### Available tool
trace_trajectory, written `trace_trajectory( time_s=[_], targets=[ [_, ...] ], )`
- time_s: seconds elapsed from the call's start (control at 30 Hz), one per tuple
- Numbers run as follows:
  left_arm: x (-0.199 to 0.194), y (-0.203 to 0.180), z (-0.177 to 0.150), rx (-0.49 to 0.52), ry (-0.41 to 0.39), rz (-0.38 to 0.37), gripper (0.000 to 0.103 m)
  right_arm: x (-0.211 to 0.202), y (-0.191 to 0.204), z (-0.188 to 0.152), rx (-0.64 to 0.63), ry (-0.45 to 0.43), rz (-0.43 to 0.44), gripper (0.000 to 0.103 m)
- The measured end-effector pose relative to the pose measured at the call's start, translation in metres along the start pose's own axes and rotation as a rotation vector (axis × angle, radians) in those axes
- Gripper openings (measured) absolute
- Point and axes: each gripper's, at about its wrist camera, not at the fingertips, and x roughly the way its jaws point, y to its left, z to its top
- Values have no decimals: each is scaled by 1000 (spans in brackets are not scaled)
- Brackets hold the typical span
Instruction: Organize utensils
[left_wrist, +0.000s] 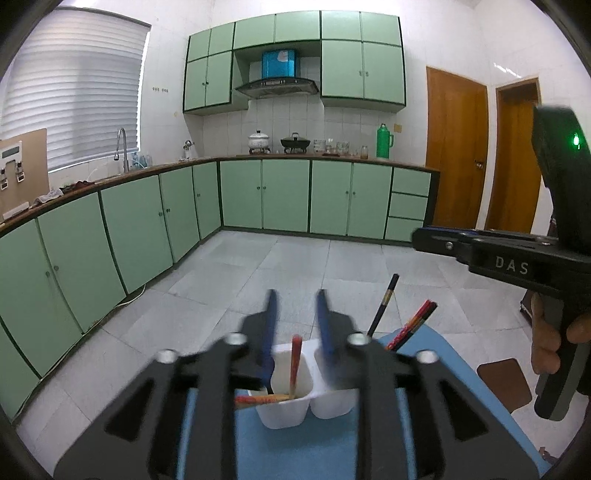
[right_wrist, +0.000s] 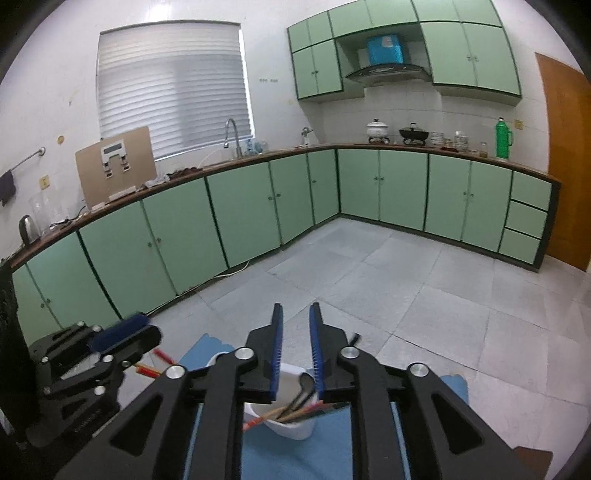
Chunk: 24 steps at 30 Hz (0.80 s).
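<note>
On the blue mat (left_wrist: 332, 443) covering the table sits a white two-compartment holder (left_wrist: 303, 402), pretty much right under both grippers. The left gripper (left_wrist: 297, 306) hangs above it with its blue fingers (left_wrist: 271, 332) spread apart and nothing between them. From the left wrist view, the holder's left compartment has a red-orange chopstick (left_wrist: 294, 363) leaning up inside, plus another one lying across its rim, and a few dark and red chopsticks (left_wrist: 410, 326) poke up just past the holder's right side. The right gripper (right_wrist: 296, 317) is also parted and empty, hovering over the same holder (right_wrist: 291, 424); from its camera you can see a spoon (right_wrist: 304, 386) and a bunch of chopsticks (right_wrist: 291, 411) leaning in the near compartment. The right tool shows up at the right edge of the left view, gripped by a hand (left_wrist: 550, 343). Beyond the mat's far edge it's just grey floor tiles (left_wrist: 280, 266) and green cabinets (left_wrist: 284, 195).
</note>
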Motion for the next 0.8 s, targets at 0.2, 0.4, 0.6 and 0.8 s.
trace_trajectory(
  time_s=[0.2, 0.4, 0.6, 0.8],
  targets=[
    [-47, -7, -10, 11, -58, 12, 51, -49, -10, -21, -2, -58, -52, 43],
    [-91, -17, -38, -6, -68, 19, 66, -95, -10, -60, 34, -89, -92, 67],
    [-124, -29, -74, -26, -38, 25, 80, -128, -8, -107, 58, -66, -122, 85],
    [-148, -30, -106, -30, 14, 22, 88, -152, -1, -142, 82, -39, -130, 98]
  ],
)
